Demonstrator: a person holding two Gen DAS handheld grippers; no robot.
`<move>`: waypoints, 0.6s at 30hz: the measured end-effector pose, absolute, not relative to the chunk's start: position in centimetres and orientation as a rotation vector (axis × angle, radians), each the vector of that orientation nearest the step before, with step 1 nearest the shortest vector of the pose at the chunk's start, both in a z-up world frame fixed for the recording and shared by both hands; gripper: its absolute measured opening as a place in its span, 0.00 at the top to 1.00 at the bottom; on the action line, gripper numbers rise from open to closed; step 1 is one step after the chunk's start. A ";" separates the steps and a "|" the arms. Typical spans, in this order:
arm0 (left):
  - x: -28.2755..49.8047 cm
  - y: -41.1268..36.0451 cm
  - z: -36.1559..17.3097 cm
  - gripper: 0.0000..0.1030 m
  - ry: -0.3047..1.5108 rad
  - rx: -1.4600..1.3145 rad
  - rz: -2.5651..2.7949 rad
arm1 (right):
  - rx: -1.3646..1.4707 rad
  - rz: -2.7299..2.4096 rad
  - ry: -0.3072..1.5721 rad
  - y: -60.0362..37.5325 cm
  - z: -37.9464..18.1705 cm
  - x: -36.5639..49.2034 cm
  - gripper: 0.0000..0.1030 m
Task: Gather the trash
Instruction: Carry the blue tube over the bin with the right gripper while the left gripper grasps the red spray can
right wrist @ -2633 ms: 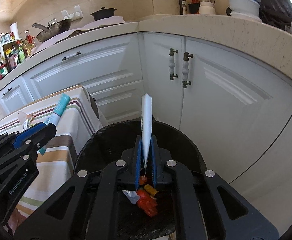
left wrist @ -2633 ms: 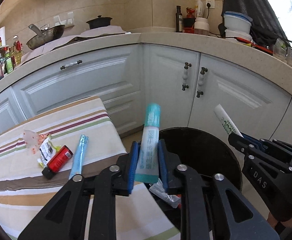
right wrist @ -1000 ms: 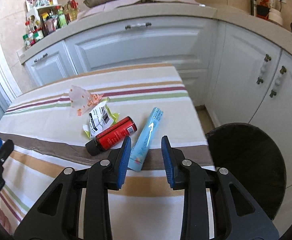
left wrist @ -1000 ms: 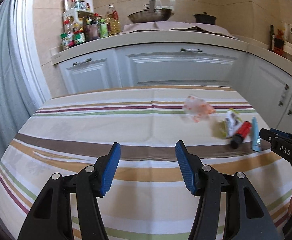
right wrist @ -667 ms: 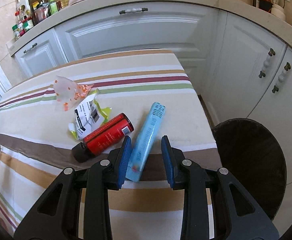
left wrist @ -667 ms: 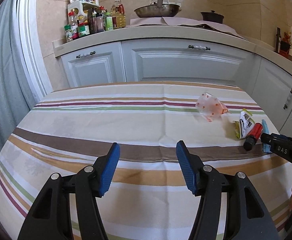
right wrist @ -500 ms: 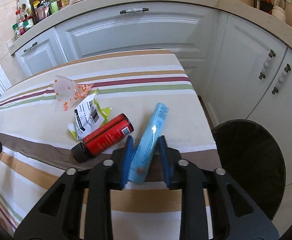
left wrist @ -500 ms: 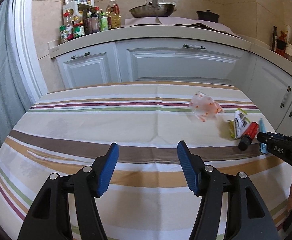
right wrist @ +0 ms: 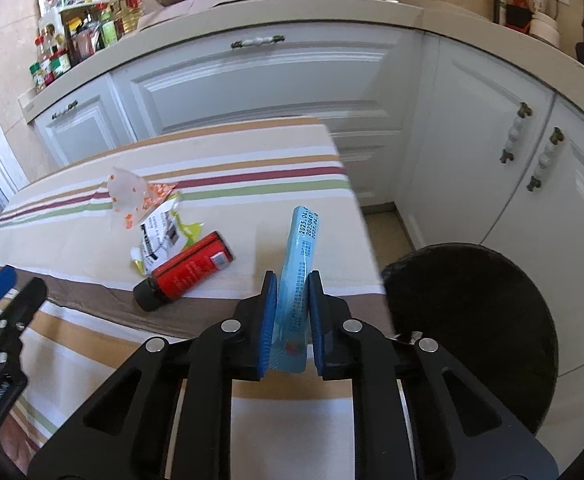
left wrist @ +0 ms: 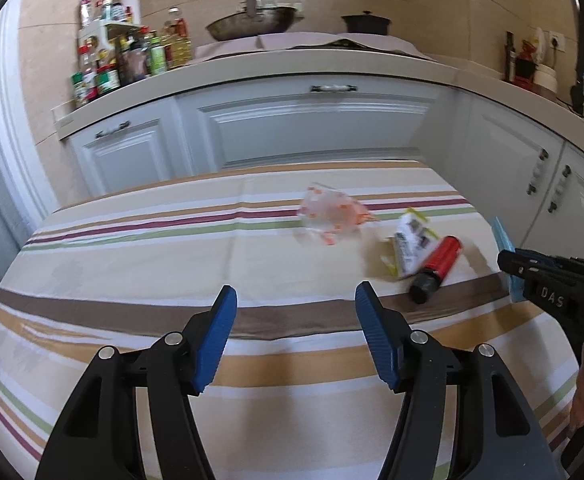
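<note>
From the left wrist view, my left gripper (left wrist: 295, 326) hangs over the striped tablecloth (left wrist: 132, 248) with its blue pads spread wide and nothing between them. Right of centre lie a crumpled dotted wrapper (left wrist: 328, 216), a torn white-and-green packet (left wrist: 410, 242) and a red tube with a black cap (left wrist: 438, 268), the packet touching the tube. At the right edge my right gripper (left wrist: 510, 262) pokes in, a sliver of the light blue tube (left wrist: 502, 238) showing at its tip. From the right wrist view, the right gripper's (right wrist: 291, 316) jaws are closing narrow on that light blue tube (right wrist: 300, 252), which points up the frame's middle, pads pressing its lower end. The black bin (right wrist: 472, 332) sits at lower right, beside the table's edge.
</note>
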State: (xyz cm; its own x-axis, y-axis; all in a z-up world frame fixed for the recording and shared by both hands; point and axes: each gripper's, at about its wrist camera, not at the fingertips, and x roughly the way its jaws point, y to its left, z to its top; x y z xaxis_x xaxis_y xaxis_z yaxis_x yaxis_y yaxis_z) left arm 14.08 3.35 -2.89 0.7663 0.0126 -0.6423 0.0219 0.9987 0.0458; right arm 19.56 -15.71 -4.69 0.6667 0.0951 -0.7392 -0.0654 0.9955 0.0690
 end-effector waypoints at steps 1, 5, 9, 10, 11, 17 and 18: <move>14.3 2.9 -3.0 0.41 0.701 0.054 -0.018 | 0.040 0.085 0.829 -16.3 -4.5 19.3 0.85; 14.9 1.4 -3.2 0.41 0.717 0.060 -0.070 | 0.053 0.069 0.808 -18.2 -3.8 18.5 0.85; 15.6 -0.5 -3.6 0.41 0.737 0.089 -0.117 | 0.071 0.049 0.797 -20.2 -3.6 17.9 0.85; 15.8 -1.0 -3.8 0.41 0.742 0.100 -0.126 | 0.077 0.042 0.796 -20.8 -3.6 17.8 0.85; 15.9 -1.3 -3.9 0.41 0.746 0.106 -0.132 | 0.082 0.035 0.794 -21.2 -3.6 17.7 0.85; 16.7 -3.4 -4.5 0.42 0.773 0.146 -0.172 | 0.114 -0.009 0.796 -24.2 -4.2 17.2 0.85; 16.9 -3.7 -4.6 0.44 0.777 0.154 -0.181 | 0.120 -0.016 0.796 -24.7 -4.3 17.1 0.85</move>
State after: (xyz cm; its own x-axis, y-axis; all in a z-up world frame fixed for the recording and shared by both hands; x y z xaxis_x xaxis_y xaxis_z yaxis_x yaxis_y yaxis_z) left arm 16.88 -3.72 -4.57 0.6992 -0.1048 -0.7072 0.2181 0.9733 0.0713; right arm 17.11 -24.70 -4.35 0.6995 0.0312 -0.7139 0.0594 0.9930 0.1016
